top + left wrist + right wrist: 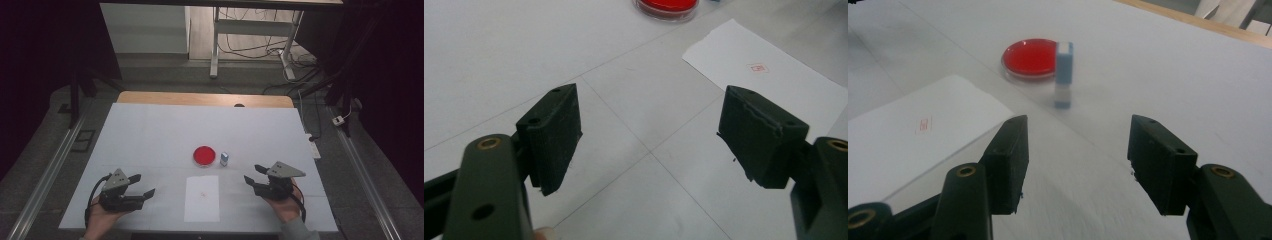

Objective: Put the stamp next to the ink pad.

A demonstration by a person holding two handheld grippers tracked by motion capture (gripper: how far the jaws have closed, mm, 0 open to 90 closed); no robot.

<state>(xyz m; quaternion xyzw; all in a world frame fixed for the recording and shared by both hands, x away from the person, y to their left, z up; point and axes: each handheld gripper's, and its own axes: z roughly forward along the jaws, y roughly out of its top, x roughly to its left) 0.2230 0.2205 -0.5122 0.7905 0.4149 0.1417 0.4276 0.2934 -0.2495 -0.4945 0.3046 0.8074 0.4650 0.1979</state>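
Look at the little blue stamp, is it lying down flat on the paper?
No, the stamp stands upright on the table, beside the red dish and off the paper.

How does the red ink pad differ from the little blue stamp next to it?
The red ink pad is a flat, round dish lying low on the table; the blue stamp is a narrow block standing upright. The pad is wider, the stamp taller. The pad is red, the stamp blue and white. Both sit just beyond the sheet of paper, untouched.

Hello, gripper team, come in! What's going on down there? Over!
Left gripper open, empty. Right gripper open, empty, aimed at the stamp. Stamp upright beside red ink pad, paper between grippers. Nothing in the way.
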